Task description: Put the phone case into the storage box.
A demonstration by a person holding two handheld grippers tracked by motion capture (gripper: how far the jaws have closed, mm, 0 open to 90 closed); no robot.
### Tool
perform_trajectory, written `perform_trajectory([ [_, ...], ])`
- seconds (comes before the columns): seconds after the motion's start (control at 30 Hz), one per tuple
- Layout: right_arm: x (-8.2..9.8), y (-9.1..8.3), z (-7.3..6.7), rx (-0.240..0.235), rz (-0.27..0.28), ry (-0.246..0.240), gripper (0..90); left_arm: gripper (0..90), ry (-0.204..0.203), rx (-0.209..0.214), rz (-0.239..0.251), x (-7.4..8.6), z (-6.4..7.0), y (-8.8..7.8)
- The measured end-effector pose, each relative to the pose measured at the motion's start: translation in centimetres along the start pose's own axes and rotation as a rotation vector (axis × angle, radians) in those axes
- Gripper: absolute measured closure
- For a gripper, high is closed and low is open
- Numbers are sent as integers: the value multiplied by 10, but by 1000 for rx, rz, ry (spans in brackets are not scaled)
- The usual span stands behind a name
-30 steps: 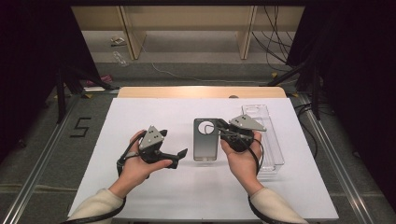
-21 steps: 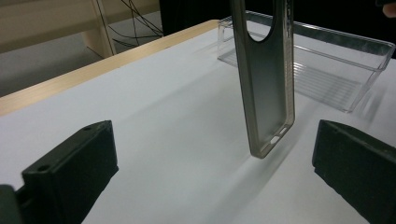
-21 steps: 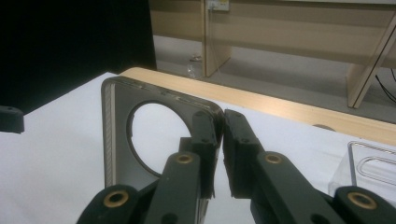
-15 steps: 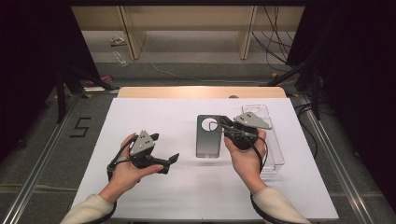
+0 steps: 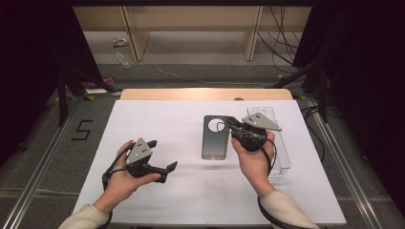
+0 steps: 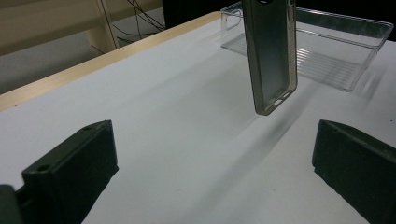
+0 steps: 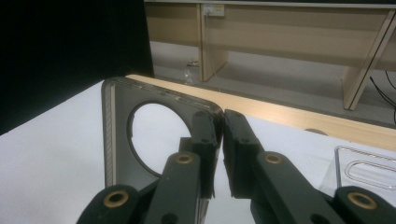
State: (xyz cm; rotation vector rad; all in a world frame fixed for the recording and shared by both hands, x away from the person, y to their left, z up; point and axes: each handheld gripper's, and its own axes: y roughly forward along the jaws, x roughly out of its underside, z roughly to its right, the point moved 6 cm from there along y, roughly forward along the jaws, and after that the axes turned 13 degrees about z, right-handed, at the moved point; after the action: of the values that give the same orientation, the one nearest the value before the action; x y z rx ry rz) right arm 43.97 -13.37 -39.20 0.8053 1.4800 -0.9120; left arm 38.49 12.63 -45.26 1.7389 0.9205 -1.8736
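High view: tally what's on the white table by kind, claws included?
Phone case: 1, grey, pinched at its rim by the right claw and lifted off the table
Clear plastic tray: 1
Claws: 2, the left claw open with nothing between its jaws
Total: 4

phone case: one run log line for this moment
right gripper: shut on phone case rim, case lifted | left gripper: open, empty | tray: right of case

Clear plastic tray [image 5: 279,157] on a white table [image 5: 181,121], just right of the right claw; wooden shelving [image 5: 191,24] beyond.
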Motion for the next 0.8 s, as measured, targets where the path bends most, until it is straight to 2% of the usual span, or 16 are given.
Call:
perform_trajectory([
  [0.37,-6,-2,7,14,13,9,840,0,11,0,8,2,0,-6],
  [0.8,-14,-5,19,29,28,18,840,5,25,6,0,6,1,-6],
])
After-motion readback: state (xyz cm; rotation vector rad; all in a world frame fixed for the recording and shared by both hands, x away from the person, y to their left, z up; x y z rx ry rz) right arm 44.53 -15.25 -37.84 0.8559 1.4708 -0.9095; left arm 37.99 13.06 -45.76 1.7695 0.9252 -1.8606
